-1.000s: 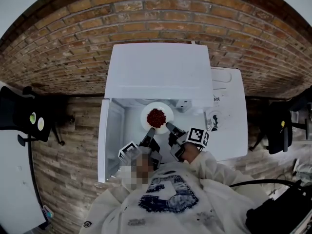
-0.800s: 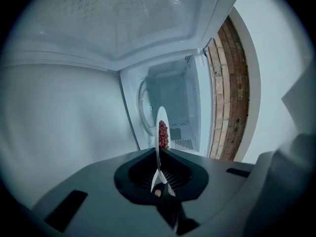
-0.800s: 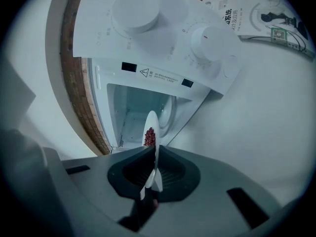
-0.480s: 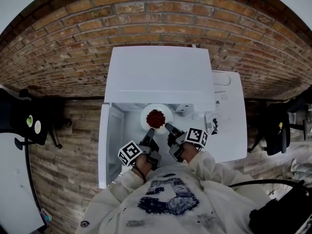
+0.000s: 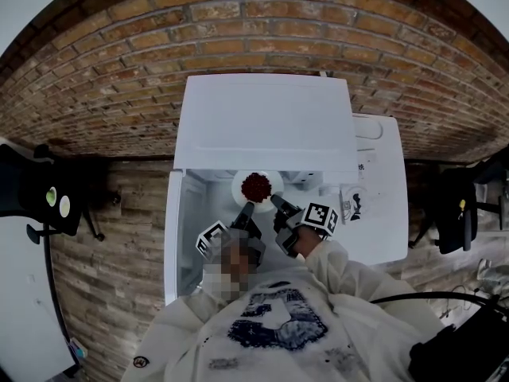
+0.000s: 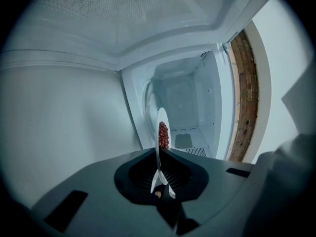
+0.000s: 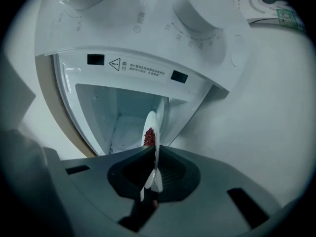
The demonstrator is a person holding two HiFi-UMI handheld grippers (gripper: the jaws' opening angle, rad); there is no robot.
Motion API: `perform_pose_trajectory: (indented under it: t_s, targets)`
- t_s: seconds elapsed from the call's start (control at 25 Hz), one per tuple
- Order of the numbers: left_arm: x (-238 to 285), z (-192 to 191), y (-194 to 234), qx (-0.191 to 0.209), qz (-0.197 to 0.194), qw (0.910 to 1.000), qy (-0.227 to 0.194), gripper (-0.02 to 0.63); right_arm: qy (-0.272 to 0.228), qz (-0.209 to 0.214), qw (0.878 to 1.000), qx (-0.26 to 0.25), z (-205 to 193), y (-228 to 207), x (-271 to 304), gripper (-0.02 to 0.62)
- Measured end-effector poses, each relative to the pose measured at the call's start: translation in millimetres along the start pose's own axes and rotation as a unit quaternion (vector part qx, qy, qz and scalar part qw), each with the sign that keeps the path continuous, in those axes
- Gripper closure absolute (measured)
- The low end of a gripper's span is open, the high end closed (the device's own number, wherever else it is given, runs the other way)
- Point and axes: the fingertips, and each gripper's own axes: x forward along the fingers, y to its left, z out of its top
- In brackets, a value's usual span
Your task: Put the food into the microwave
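A white plate point(image 5: 256, 188) with a heap of red food point(image 5: 256, 185) sits at the mouth of the white microwave point(image 5: 266, 118), its far half under the microwave's top. My left gripper point(image 5: 245, 212) is shut on the plate's near-left rim, my right gripper point(image 5: 278, 205) on its near-right rim. In the left gripper view the plate point(image 6: 161, 127) stands edge-on between the closed jaws of the left gripper point(image 6: 158, 154), the food point(image 6: 163, 135) facing the lit cavity. In the right gripper view the plate point(image 7: 150, 130) and food point(image 7: 149, 137) stand before the opening, clamped by the right gripper point(image 7: 155, 154).
The microwave door point(image 5: 181, 229) hangs open to the left. Its control panel with round knobs point(image 7: 197, 9) lies right of the cavity. A white unit point(image 5: 382, 205) stands to the right. A brick wall point(image 5: 119, 70) is behind, and dark chairs point(image 5: 40, 189) flank the scene.
Both grippers have pushed the plate forward, from in front of the opening to partly under the microwave's top. The grip on the rim is unchanged.
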Motion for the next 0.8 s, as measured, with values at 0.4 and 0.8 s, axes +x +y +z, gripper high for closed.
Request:
perform_pose_trajectory:
  t_s: [0.4,0.8]
  targets:
    - [12,12,20,-0.022,0.012,0.9993,-0.028,0.583,-0.015,0.0,1.0,0.024,7,-20,22,0.571]
    - [20,21,23,-0.031,0.01,0.9987,-0.038,0.584,-0.019,0.01,0.999,0.029,11,-19,31,0.571]
